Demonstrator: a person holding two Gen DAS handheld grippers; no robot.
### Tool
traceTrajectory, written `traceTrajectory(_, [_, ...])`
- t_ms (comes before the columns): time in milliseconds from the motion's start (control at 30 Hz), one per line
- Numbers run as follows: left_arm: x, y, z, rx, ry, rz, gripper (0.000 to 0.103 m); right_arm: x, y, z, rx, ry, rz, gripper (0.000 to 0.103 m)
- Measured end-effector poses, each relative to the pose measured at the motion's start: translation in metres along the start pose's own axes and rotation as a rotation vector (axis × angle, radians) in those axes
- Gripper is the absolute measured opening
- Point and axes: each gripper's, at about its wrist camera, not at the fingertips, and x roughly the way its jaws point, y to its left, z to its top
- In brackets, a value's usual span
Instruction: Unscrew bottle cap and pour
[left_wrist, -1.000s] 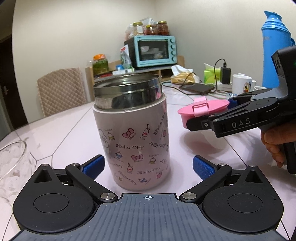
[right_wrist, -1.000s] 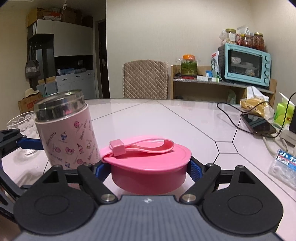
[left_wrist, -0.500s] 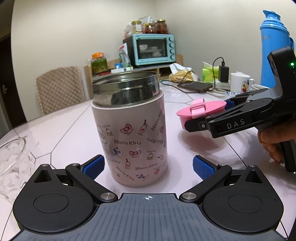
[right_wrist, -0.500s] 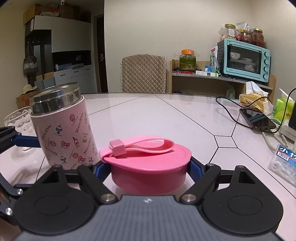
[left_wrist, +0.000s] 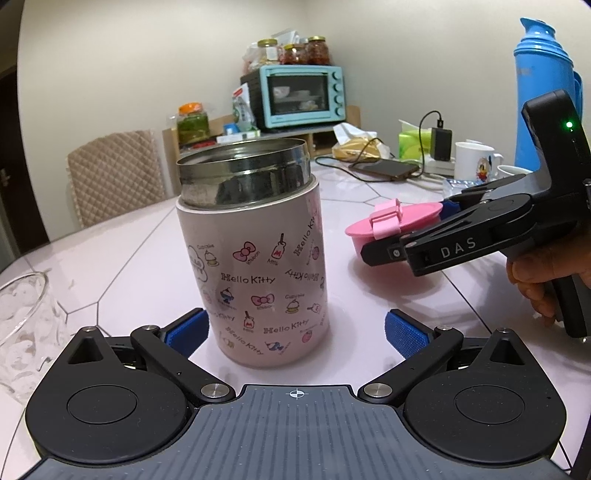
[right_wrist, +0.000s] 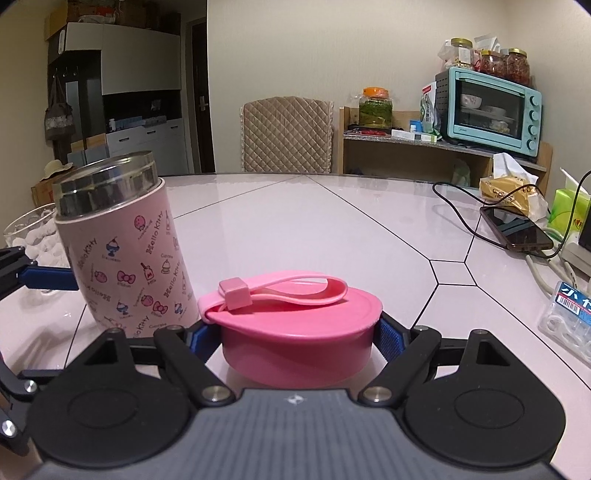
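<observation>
On the pale tiled table (right_wrist: 332, 229), right gripper (right_wrist: 301, 330) clamps the pink strapped plastic lid (right_wrist: 295, 332) aside, freeing the steel-rimmed pink Hello Kitty flask (left_wrist: 255, 258) between the left gripper (left_wrist: 295, 328)'s spread, unclenched jaws for pouring.

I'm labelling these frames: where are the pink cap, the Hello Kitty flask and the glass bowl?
pink cap (right_wrist: 295, 343), right wrist view, front side wall.
Hello Kitty flask (left_wrist: 255, 280), left wrist view, printed body.
glass bowl (left_wrist: 22, 325), left wrist view, side wall.
</observation>
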Motion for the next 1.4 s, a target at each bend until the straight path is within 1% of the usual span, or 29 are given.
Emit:
traceTrajectory(200, [0.004,-0.001,0.0,0.001,0.003,-0.007,0.103,0.006,-0.001,0.001,-0.004,0.031,-0.001,0.085])
traceTrajectory(1067, [0.001,0.001,0.0,0.01,0.016,-0.019,0.103,0.01,-0.002,-0.002,-0.042,0.094,-0.008,0.087])
traceTrajectory(1100, [0.001,0.001,0.0,0.01,0.017,-0.019,0.103,0.011,-0.002,-0.003,-0.044,0.095,-0.008,0.088])
traceTrajectory(1133, [0.001,0.001,0.0,0.011,0.017,-0.019,0.103,0.01,-0.001,-0.003,-0.046,0.097,-0.008,0.091])
traceTrajectory(1400, [0.0,-0.001,0.0,0.013,0.021,-0.02,0.103,0.01,0.0,-0.002,-0.066,0.105,-0.013,0.096])
